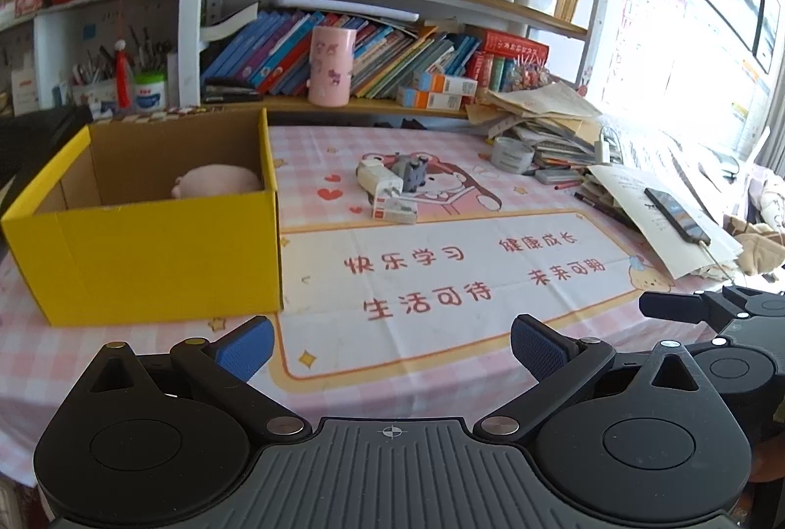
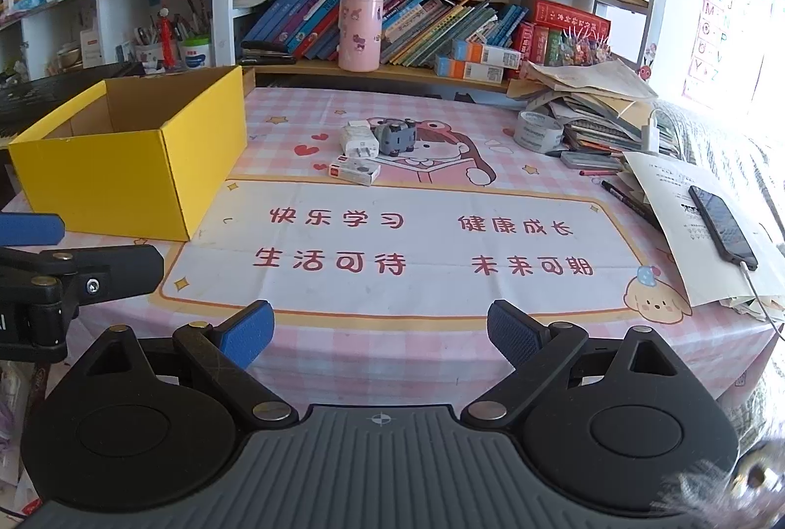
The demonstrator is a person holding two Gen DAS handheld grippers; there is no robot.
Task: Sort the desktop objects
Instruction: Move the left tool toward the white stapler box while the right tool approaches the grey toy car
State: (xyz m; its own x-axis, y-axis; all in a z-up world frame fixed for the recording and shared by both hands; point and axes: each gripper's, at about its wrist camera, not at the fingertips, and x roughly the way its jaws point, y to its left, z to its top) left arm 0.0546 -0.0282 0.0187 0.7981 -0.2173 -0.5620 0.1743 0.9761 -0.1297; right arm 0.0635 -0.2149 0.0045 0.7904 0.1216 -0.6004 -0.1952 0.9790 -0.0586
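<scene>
A yellow cardboard box (image 1: 147,244) (image 2: 122,166) stands on the left of the desk, with a pink plush toy (image 1: 216,180) lying inside it. Mid-desk lie a white charger plug (image 1: 380,180) (image 2: 359,141), a grey toy (image 1: 411,173) (image 2: 395,136) and a small white box (image 1: 395,210) (image 2: 354,171). My left gripper (image 1: 392,345) hangs open over the near desk, nothing between its blue pads. My right gripper (image 2: 380,332) is open too and empty, well short of the cluster. Each gripper shows at the edge of the other's view.
A tape roll (image 2: 538,131), pens and a heap of papers (image 2: 588,97) crowd the right side. A phone (image 2: 721,224) on a cable lies on a sheet at the right edge. Bookshelves with a pink cup (image 2: 360,33) stand behind the desk.
</scene>
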